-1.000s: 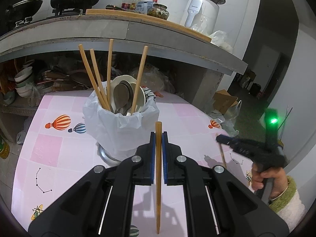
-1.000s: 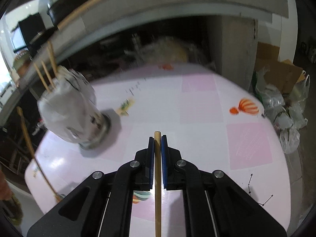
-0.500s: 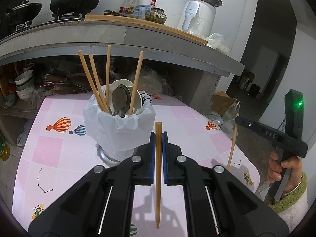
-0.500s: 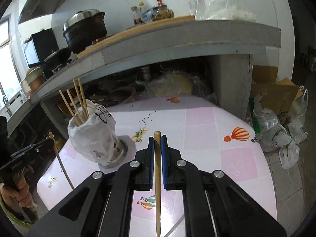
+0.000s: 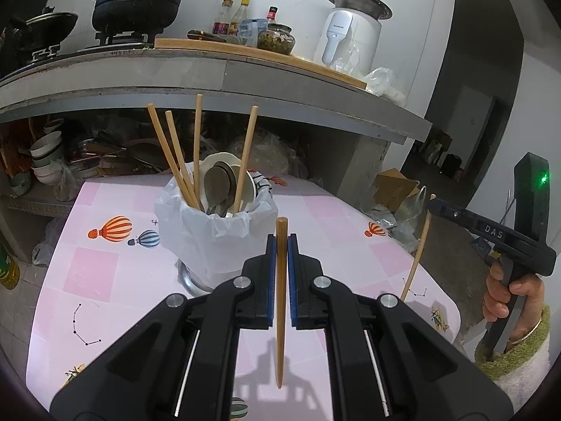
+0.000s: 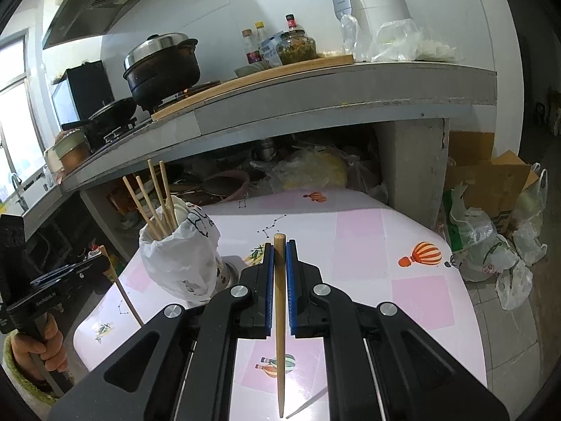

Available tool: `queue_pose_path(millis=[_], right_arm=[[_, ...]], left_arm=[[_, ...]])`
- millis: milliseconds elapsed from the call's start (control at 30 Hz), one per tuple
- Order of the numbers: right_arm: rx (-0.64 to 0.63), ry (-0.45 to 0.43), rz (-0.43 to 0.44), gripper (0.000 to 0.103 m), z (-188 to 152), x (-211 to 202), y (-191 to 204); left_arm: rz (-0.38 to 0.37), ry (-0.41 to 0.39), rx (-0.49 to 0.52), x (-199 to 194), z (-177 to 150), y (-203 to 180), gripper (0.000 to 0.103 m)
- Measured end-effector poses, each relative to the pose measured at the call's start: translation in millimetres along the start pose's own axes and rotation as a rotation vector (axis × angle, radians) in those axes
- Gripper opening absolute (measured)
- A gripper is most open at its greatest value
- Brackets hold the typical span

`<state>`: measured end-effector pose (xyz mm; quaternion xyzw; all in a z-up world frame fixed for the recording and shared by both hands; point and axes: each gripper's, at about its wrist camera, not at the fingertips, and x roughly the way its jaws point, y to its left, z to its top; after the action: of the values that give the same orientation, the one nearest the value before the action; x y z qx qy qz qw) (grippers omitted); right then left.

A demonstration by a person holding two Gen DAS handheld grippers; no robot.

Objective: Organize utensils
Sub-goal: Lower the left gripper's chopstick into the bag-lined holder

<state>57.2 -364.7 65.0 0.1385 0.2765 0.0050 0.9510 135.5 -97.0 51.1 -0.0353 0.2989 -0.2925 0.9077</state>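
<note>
A pink table (image 5: 87, 273) is sitting below a grey counter (image 5: 224, 77). Both grippers (image 5: 281, 242) (image 6: 279, 249) are clamping chopsticks (image 5: 280, 301) (image 6: 279, 333); a bag-lined holder (image 5: 214, 231) is standing centre-left.

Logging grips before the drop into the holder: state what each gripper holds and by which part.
The left gripper holds one wooden chopstick near its blunt upper end, tip hanging down. The right gripper holds another chopstick the same way.
</note>
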Motion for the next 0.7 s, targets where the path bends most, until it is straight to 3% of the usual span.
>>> queue_pose_path(millis=[367,700], right_arm=[[-0.001,-0.012,0.01,0.007,1.9,-5.9,3.1],[0.003,-0.014,0.021,0.007,2.5,-7.8,3.3]], left_arm=[[-0.003,-0.014,-0.004,-6.6,1.8,1.1,0.005],[-0.004,-0.08,0.01,-30.6,18.5,1.0,0.005]])
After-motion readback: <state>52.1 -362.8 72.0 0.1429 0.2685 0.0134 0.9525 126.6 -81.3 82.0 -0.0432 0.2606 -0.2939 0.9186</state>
